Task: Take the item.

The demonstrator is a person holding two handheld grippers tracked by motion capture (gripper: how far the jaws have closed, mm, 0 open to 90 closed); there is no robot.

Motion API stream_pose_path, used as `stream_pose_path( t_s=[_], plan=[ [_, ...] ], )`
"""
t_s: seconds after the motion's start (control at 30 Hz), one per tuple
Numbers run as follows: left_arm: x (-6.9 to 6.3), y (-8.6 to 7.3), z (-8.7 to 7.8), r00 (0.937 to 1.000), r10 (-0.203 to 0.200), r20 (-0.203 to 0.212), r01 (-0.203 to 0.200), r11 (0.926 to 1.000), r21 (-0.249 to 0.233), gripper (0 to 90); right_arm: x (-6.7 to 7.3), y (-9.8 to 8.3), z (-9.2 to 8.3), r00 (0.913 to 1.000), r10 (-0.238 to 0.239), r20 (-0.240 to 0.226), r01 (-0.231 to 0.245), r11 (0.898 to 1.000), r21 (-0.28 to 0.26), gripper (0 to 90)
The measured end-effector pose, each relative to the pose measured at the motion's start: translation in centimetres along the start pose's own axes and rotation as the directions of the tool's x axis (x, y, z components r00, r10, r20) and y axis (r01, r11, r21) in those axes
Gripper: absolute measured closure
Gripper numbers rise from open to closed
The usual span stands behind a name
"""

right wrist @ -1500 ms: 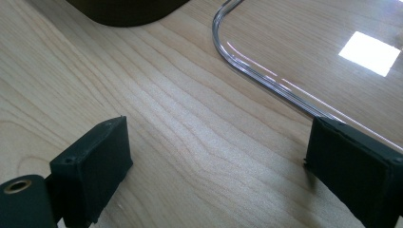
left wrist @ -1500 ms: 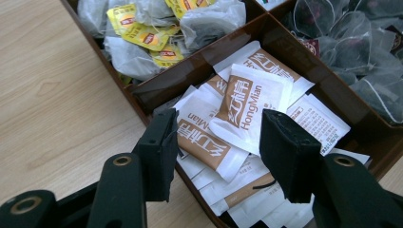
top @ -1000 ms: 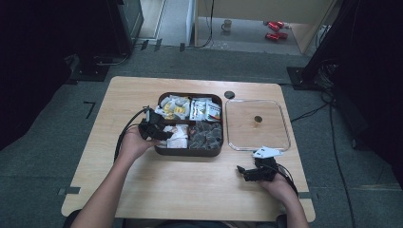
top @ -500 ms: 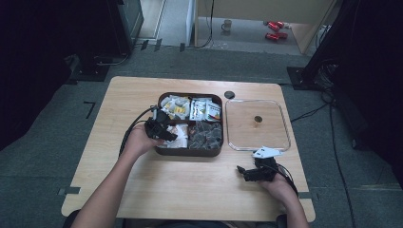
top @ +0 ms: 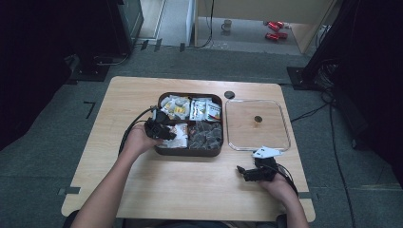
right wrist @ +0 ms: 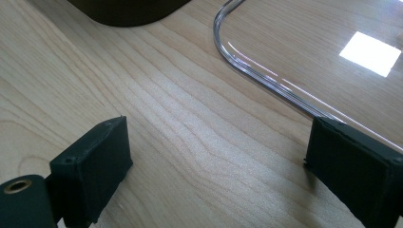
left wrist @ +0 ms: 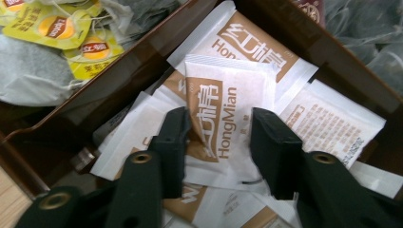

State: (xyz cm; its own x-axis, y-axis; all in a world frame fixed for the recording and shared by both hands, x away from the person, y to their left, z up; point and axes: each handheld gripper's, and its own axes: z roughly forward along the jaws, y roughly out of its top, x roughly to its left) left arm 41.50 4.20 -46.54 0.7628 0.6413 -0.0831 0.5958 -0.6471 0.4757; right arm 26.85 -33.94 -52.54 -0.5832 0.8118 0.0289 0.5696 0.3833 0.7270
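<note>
High view: left gripper (top: 159, 129) has shifted slightly from the box's left edge into its front-left compartment, at about 8 o'clock of the brown box (top: 190, 152). Right gripper (top: 252, 173) hasn't moved, parked on the table (top: 190, 190) at 6 o'clock of the clear lid (top: 228, 128).

Left gripper view: jaws have just been closing, now straddling 1 brown-and-white sachet (left wrist: 223, 109) that sticks up from the pile. Left pad looks to be touching its edge, right pad has a sliver of gap, so I'd call it not clamped yet. Means the pick is probably 1 squeeze away. Yellow tea bags (left wrist: 57, 28) at 11 o'clock, behind the divider (left wrist: 119, 90). Loose sachets underneath could come up with it.

Right gripper view: jaws wide apart, nothing between them, bare wood below, lid rim at 1 o'clock.
</note>
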Motion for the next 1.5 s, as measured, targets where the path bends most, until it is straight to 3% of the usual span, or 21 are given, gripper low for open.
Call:
stream_pose_path(
  t_s=[0.07, 0.13, 0.43, 0.57, 0.93, 1.5],
  plan=[
    [0.0, 0.2, 0.0, 0.9999, 0.011, -0.008, -0.011, 0.9998, 0.018, 61.0, 0.0, 0.0, 0.0, 1.0000, 0.001, 0.000, -0.001, 1.000, 0.000, 7.7],
    [-0.3, 0.4, 0.0, 0.9986, 0.031, -0.042, -0.029, 0.9983, 0.051, 74.1, 0.0, 0.0, 0.0, 1.0000, 0.000, 0.000, 0.000, 1.000, 0.000, 7.7],
    [-0.2, 0.6, -0.1, 0.9988, 0.008, -0.048, -0.006, 0.9986, 0.053, 82.2, 0.0, 0.0, 0.0, 1.0000, 0.000, 0.000, 0.000, 1.000, 0.000, 7.7],
    [-0.3, 0.8, -0.2, 0.9985, 0.016, -0.053, -0.013, 0.9982, 0.059, 86.1, 0.0, 0.0, 0.0, 1.0000, 0.000, 0.000, 0.000, 1.000, 0.000, 7.7],
    [0.0, 0.8, -1.2, 0.9992, -0.015, -0.036, 0.017, 0.9989, 0.045, 87.9, 0.0, 0.0, 0.0, 1.0000, 0.000, 0.000, 0.000, 1.000, 0.000, 7.7],
    [-0.2, 1.2, -3.3, 0.9988, 0.005, -0.048, -0.005, 0.9998, 0.018, 88.1, 0.0, 0.0, 0.0, 1.0000, 0.000, 0.000, 0.000, 1.000, 0.001, 7.7]
  ],
)
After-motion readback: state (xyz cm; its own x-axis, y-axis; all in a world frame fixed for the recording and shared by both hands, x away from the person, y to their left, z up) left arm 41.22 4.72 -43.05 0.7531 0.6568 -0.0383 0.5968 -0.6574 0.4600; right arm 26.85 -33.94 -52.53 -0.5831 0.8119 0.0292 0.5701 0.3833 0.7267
